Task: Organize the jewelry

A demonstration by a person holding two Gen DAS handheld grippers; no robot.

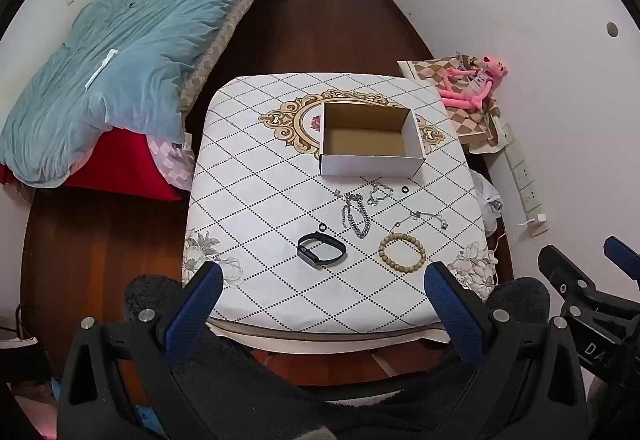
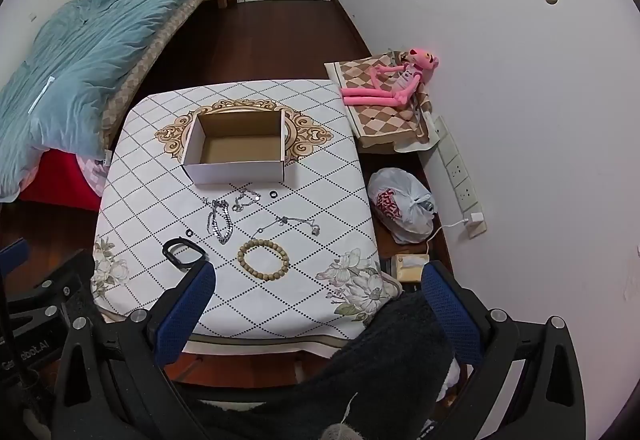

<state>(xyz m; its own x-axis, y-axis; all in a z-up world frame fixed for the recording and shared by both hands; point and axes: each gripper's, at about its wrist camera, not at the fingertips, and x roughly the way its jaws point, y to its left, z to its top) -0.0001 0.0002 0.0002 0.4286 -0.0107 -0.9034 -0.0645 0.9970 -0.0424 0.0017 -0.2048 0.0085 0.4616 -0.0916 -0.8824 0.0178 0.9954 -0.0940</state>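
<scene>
An empty white cardboard box [image 1: 416, 127] [image 2: 236, 171] stands open-topped at the middle of the small table [image 1: 260, 199] [image 2: 140, 175]. In front of it lie a black smart band [image 1: 321, 249] [image 2: 184, 247], a wooden bead bracelet [image 1: 401, 252] [image 2: 263, 259], a heavy silver chain [image 1: 356, 217] [image 2: 220, 222], thinner silver chains [image 1: 378, 193] [image 2: 246, 197] [image 1: 424, 217] [image 2: 292, 224] and two small black rings [image 1: 405, 190] [image 2: 273, 194] [image 1: 322, 227] [image 2: 189, 232]. My left gripper [image 1: 322, 286] hovers open above the table's near edge. My right gripper [image 2: 318, 288] is open too, over the near right corner. Both hold nothing.
A bed with a blue quilt [image 1: 120, 55] [image 2: 80, 51] lies left of the table. At the right stand a low stand with a pink plush toy [image 1: 472, 83] [image 2: 388, 83], a plastic bag [image 2: 404, 205] on the floor and a wall power strip [image 2: 460, 175]. A dark fuzzy garment [image 1: 280, 396] fills the foreground.
</scene>
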